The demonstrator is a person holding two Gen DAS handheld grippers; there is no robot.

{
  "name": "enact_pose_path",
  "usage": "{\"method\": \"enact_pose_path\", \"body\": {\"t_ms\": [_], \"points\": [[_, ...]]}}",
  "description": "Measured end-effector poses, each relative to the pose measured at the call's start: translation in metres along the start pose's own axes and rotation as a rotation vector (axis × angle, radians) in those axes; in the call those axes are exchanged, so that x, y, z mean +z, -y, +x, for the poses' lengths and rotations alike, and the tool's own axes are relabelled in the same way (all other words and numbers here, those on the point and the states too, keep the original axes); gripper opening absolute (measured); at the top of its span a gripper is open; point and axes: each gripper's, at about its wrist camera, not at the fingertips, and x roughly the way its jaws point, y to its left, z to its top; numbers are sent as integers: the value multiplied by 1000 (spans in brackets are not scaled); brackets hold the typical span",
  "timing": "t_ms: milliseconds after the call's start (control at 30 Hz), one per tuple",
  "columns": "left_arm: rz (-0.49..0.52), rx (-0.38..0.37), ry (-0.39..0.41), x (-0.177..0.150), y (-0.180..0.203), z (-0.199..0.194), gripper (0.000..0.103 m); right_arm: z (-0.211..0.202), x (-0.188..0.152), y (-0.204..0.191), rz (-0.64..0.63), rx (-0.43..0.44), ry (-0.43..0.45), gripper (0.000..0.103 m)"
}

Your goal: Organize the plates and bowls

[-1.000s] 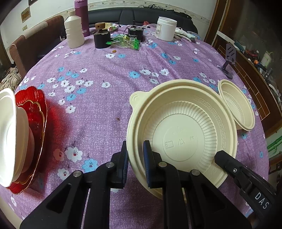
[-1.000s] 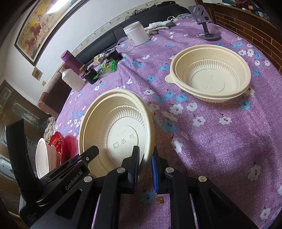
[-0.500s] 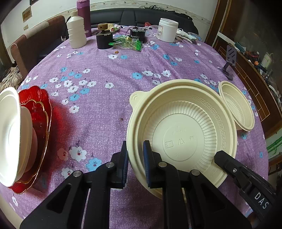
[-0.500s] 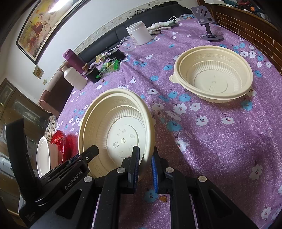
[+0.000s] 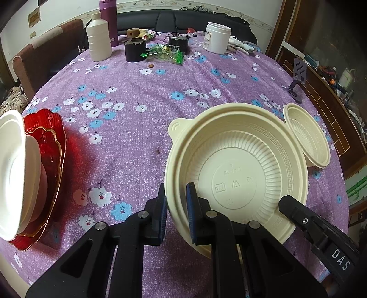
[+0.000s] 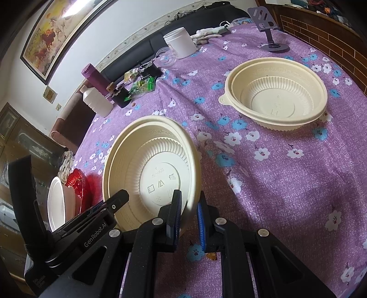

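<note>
A cream plastic bowl is held tilted above the purple flowered tablecloth. My left gripper is shut on its near left rim. My right gripper is shut on its right rim; the bowl shows in the right wrist view. The right gripper also shows in the left wrist view. A second cream bowl sits on the table further right, also seen small in the left wrist view. At the left edge, white plates lie stacked on red glass plates.
At the table's far side stand a white bottle, a purple flask, a black holder, green wrappers and a white jar. A phone stand sits at the far right. A chair stands behind left.
Both grippers and the held bowl have drawn back and up slightly; the table's far objects appear a little farther off. The grip on the bowl is unchanged.
</note>
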Motion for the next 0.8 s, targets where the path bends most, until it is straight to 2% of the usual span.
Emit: {"method": "enact_pose_path", "body": {"t_ms": [433,800], "points": [[6,-31,-10,-2,2,1,13,-5,-3,6,20,-9,9,12],[2,-26,-10,-5,0,-1,13,-5,-6,5,20,-5,8,12]]}}
